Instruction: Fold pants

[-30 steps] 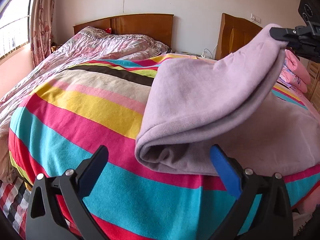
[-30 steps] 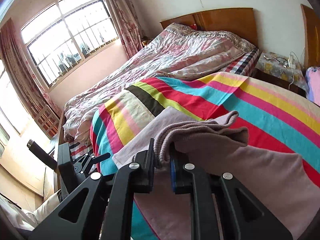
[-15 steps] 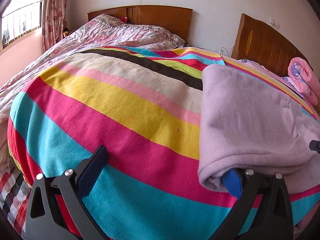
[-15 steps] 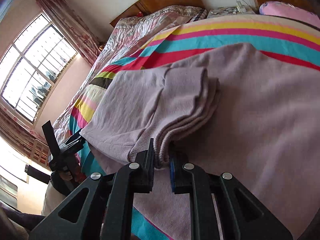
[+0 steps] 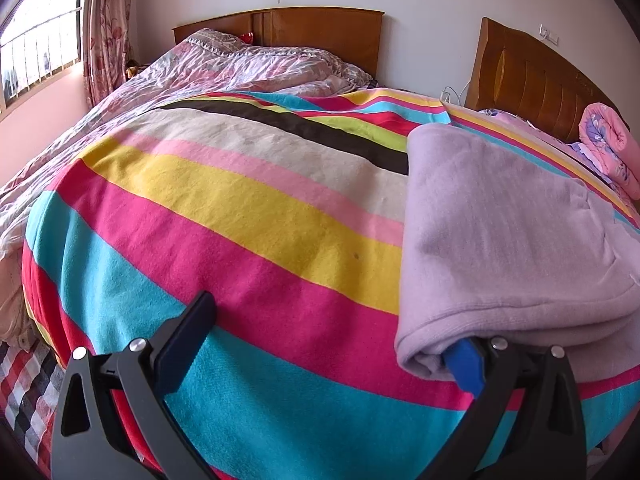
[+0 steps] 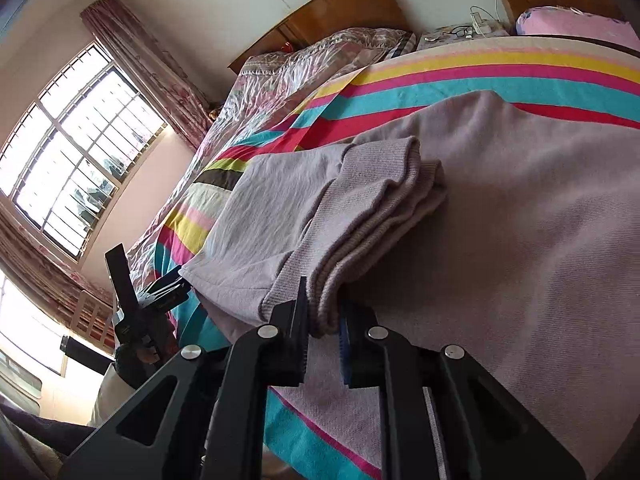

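Light purple pants lie folded over on a striped blanket on the bed. In the right wrist view the pants show ribbed cuffs laid on the lower layer. My right gripper is shut on the cuff end, low over the fabric. My left gripper is open wide at the fold's near corner; its blue right finger is tucked under the fold edge. The left gripper also shows in the right wrist view.
A crumpled pink quilt lies at the bed's head by a wooden headboard. A second headboard and a rolled pink blanket are at right. A window is on the left wall.
The right gripper carried the cuff end over and down, laying the pants folded flat on the bed. Its jaws now stand slightly wider around the cuff. The left gripper stayed open at the fold.
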Action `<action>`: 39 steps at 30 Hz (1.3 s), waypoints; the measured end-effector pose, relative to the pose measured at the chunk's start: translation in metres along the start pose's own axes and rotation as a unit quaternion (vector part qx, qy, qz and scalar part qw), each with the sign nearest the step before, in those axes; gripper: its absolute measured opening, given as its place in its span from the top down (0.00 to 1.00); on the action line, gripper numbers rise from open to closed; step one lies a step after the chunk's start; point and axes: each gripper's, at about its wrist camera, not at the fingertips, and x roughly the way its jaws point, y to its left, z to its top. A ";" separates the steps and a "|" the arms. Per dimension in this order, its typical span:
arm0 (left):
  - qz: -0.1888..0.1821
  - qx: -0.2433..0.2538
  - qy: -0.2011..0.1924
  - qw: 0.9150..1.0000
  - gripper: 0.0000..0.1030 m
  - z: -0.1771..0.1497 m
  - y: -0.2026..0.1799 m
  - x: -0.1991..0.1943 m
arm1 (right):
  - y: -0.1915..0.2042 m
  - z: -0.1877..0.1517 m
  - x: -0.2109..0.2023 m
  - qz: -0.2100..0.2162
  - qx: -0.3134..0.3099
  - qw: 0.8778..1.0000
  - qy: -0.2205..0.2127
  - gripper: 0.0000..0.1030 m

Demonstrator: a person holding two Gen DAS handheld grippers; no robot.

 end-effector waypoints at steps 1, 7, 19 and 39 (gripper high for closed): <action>0.001 0.002 -0.001 1.000 0.01 0.000 0.000 0.000 | -0.007 -0.004 0.007 -0.003 0.010 1.000 0.010 0.87; 0.008 0.028 0.017 0.999 0.01 -0.002 -0.006 -0.008 | -0.005 -0.004 0.006 -0.001 -0.022 0.999 0.033 0.79; -0.038 0.074 -0.106 0.991 0.01 0.084 -0.052 -0.100 | 0.023 0.044 -0.007 -0.079 -0.183 0.980 -0.023 0.39; -0.022 0.128 0.047 0.990 0.01 0.094 -0.152 0.074 | 0.017 0.060 0.059 -0.113 -0.236 0.965 0.021 0.35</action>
